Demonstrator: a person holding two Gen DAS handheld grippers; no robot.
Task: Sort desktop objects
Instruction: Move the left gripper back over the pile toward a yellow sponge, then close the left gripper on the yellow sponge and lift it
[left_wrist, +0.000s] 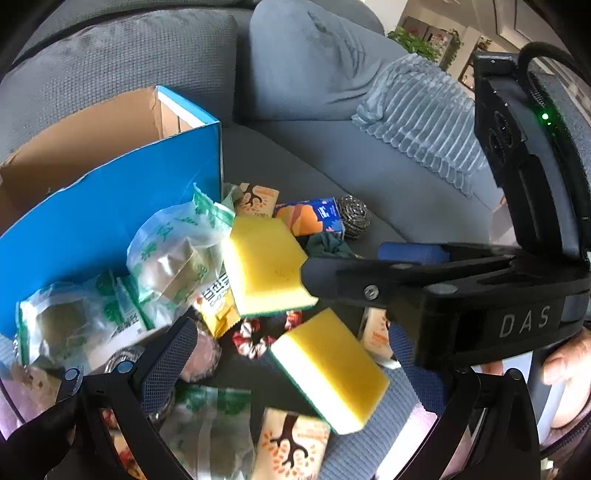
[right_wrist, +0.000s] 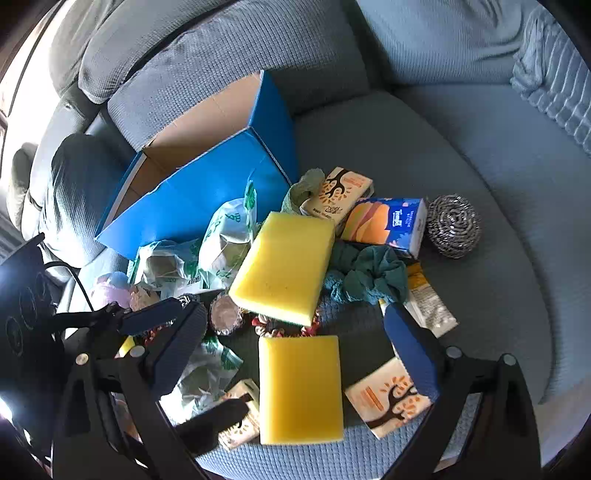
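clearly both tongs, right and left, hang spread and empty over the nearer yellow rectangular foam sponge; they could collide reaching together.

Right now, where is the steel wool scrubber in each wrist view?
Left wrist view: steel wool scrubber sits centre-right, above the right hand-held gripper's fingers.
Right wrist view: it sits right of centre.
Shared landmark: the blue tissue pack touching its left side.
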